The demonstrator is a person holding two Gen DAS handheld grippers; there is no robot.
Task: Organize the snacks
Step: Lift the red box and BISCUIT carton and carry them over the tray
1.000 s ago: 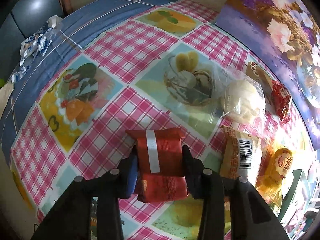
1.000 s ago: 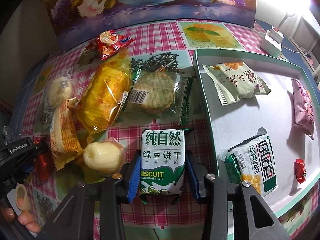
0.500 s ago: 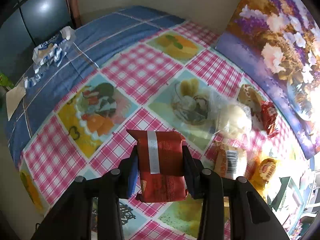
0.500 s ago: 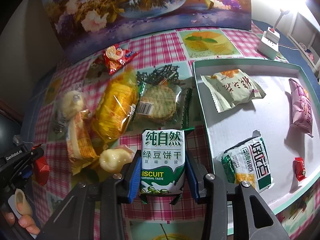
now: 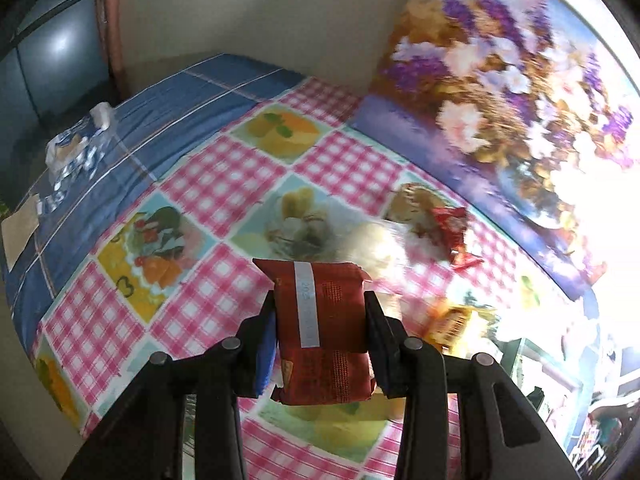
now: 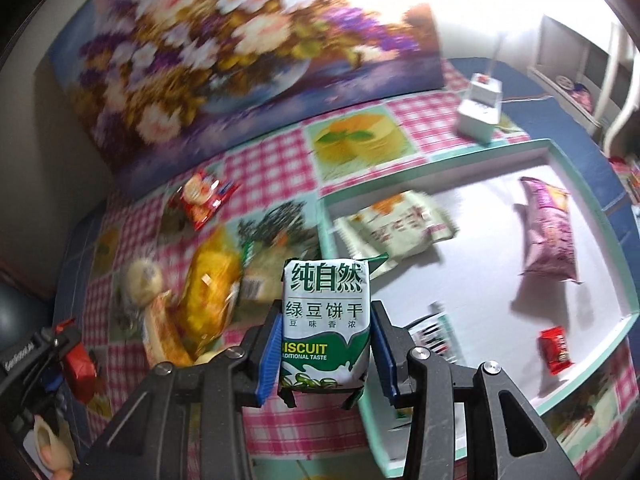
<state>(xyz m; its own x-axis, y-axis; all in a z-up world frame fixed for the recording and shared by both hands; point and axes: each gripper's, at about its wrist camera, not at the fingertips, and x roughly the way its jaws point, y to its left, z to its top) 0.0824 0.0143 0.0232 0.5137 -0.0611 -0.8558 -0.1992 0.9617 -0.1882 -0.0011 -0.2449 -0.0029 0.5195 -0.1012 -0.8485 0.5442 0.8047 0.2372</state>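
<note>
My left gripper is shut on a dark red snack packet with a pale stripe, held above the pink checked tablecloth. In the right wrist view my right gripper is shut on a green and white biscuit packet, lifted over the edge of the white tray with a mint rim. The left gripper shows at the lower left of that view with the red packet. Loose snacks lie on the cloth: a yellow bag, a round bun, a small red packet.
Inside the tray lie a cream packet, a pink packet, a small red sweet and a partly hidden green packet. A flower painting leans at the back. A white box stands behind the tray. Blue cloth covers the far left.
Both grippers have risen with their packets still gripped; the table and snacks look smaller and farther. The right gripper has drifted toward the tray and both views are now blurred.
</note>
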